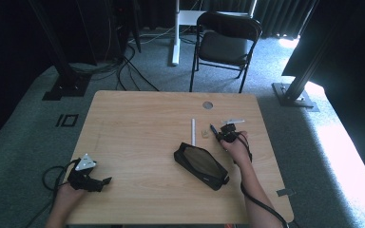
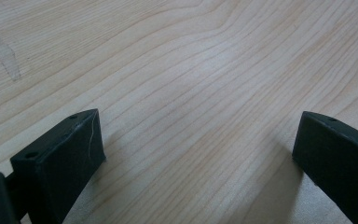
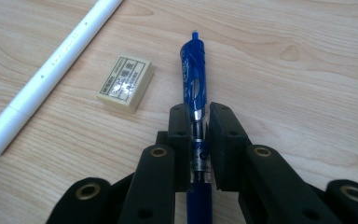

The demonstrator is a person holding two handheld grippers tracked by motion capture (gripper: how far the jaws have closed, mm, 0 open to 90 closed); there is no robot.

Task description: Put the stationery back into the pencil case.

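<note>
Jaws on my right gripper (image 3: pixel 198 140) are clamped on a blue pen (image 3: pixel 194 79), one black pad on each side of the barrel, gripping near its middle so the clicker end pokes out ahead and the rest runs back between the linkages. Pen is glossy translucent blue plastic with a metal clip; round barrel, so I judge the flat pads need to stay square on it or it will roll. From the high view the right gripper (image 1: pixel 227 134) sits at the far right part of the surface (image 1: pixel 138 142), low over the wood; whether the pen rests on it or is just clear I cannot tell. Just left of the pen lies an eraser (image 3: pixel 125 84): small cream block, printed label on top, soft corners, apart from the pen. Further left, a white marker (image 3: pixel 51 74), long smooth cylinder, lying at a slant. All three lie close together beside a black pencil case (image 1: pixel 201 165), soft fabric, oblong, set at an angle near my right forearm, with a paler brownish patch on its upper face; whether it is unzipped I cannot tell. I judge the pen is bound for the case, hence the mid-barrel hold that leaves an end free to lead in. Left gripper (image 1: pixel 91 180) is parked at the near left corner, jaws spread wide with nothing between them, bare pale wood grain below; kept clear, likely ready to steady the case.
</note>
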